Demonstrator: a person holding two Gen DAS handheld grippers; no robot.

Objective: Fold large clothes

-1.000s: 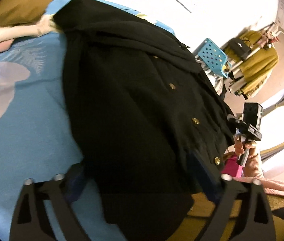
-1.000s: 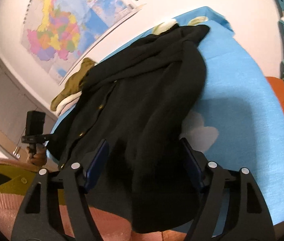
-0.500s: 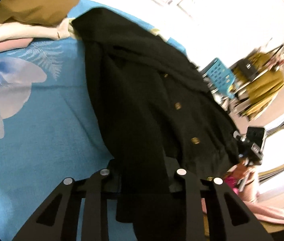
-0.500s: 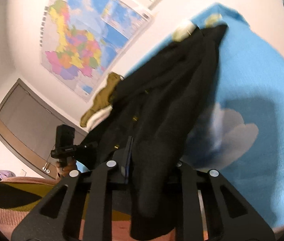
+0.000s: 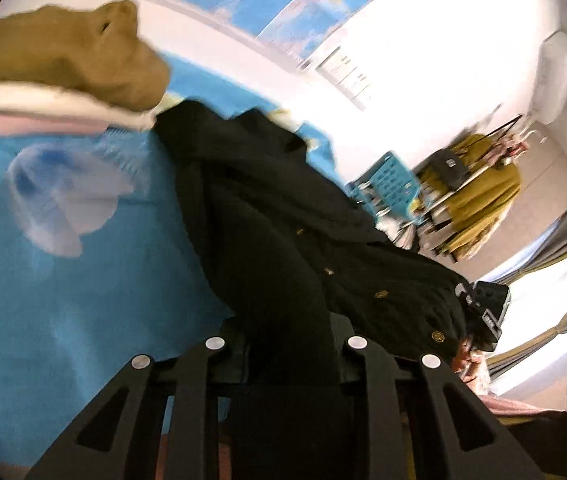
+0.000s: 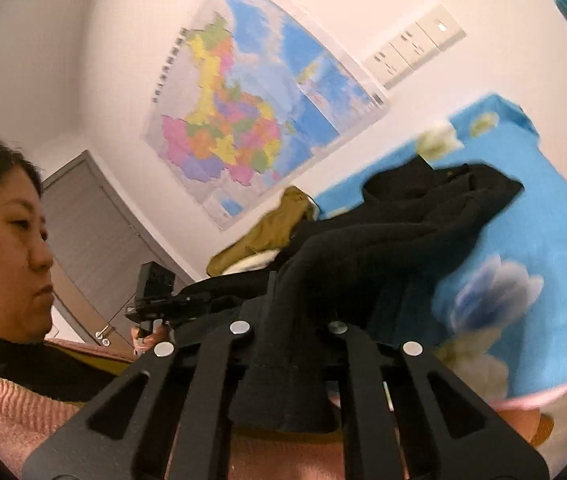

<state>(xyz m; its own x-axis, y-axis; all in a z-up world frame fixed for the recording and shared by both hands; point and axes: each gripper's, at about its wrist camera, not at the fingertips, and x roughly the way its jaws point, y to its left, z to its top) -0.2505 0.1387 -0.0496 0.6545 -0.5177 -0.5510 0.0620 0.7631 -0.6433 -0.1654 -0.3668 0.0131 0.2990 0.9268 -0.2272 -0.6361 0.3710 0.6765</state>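
Observation:
A large black coat with gold buttons [image 5: 283, 220] lies along a bed with a blue flowered sheet [image 5: 63, 300]. My left gripper [image 5: 287, 344] is shut on the coat's near hem and lifts it. In the right wrist view the same coat [image 6: 403, 232] stretches away over the sheet [image 6: 543, 232]. My right gripper [image 6: 287, 328] is shut on the hem's other corner, and the cloth hangs down between its fingers. Each gripper shows in the other's view, the right one [image 5: 483, 312] and the left one [image 6: 155, 292].
A stack of folded clothes, tan on top [image 5: 83, 60], lies at the bed's far left corner. A blue crate [image 5: 387, 176] and a rack with mustard clothes [image 5: 479, 200] stand beyond the bed. The person in a pink sweater [image 6: 11, 392] stands at its near edge.
Both grippers have gone from open to shut on the coat's near hem. They have lifted it, and both views have tilted up toward the wall.

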